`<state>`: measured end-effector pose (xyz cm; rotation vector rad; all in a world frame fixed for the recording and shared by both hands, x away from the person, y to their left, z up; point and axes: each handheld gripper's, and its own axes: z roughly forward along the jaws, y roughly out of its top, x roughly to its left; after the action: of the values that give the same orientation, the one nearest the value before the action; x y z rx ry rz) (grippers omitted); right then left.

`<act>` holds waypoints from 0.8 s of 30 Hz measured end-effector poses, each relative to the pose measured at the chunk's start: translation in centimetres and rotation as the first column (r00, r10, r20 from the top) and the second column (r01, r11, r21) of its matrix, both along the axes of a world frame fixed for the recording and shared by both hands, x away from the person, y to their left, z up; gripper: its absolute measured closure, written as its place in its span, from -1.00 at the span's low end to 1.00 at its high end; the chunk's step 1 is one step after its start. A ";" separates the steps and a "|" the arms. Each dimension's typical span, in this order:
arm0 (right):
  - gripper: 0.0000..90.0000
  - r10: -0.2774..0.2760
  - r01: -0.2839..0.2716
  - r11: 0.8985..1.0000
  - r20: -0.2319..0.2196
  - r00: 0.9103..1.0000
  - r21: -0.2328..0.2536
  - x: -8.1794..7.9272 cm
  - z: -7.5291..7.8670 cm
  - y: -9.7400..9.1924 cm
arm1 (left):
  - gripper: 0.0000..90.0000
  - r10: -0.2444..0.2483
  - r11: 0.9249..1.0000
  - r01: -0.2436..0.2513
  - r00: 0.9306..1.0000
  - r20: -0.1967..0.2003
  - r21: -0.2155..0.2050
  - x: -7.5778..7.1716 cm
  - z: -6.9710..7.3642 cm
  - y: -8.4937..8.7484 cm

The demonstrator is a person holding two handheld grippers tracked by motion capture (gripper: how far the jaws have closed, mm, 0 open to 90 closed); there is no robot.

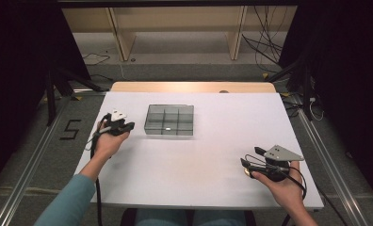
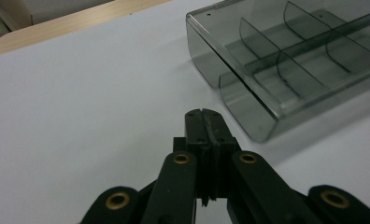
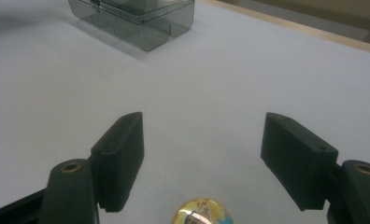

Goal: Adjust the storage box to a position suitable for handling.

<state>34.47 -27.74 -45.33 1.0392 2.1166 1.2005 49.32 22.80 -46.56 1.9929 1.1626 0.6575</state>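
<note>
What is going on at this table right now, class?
A person sits at a white table with a two-jaw gripper in each hand. The right gripper is open, its jaws standing either side of a small round gold-rimmed object lying on the table; it is not gripped yet. The left gripper is shut on nothing and rests just beside a clear grey compartment box, whose sections look mostly empty.

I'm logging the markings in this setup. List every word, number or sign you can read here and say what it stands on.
"5": dark strokes on the grey floor left of the table.
Round badge on the table between the open jaws of the right claw: a small coloured picture, too small and blurred to read any text.
Clear divided box: no readable label.
</note>
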 end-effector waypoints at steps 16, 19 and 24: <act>-0.32 0.001 -0.001 1.000 -0.007 1.000 0.007 0.1 -0.2 -0.5 | 1.00 -0.069 0.997 0.072 0.995 -0.066 0.037 5.9 -1.4 -2.1; -0.32 0.001 -0.001 1.000 -0.004 1.000 0.005 0.1 -0.2 -0.6 | 1.00 -0.088 0.995 0.090 0.994 -0.068 0.032 6.0 -1.6 -2.5; -0.32 -0.002 0.002 1.000 0.000 1.000 0.007 0.0 -0.1 -0.7 | 1.00 -0.092 0.995 0.094 0.993 -0.074 0.032 6.2 -1.9 -2.5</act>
<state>34.51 -28.41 -45.47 1.0448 2.1125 1.2071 55.50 20.30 -48.43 2.1028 1.0999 0.5658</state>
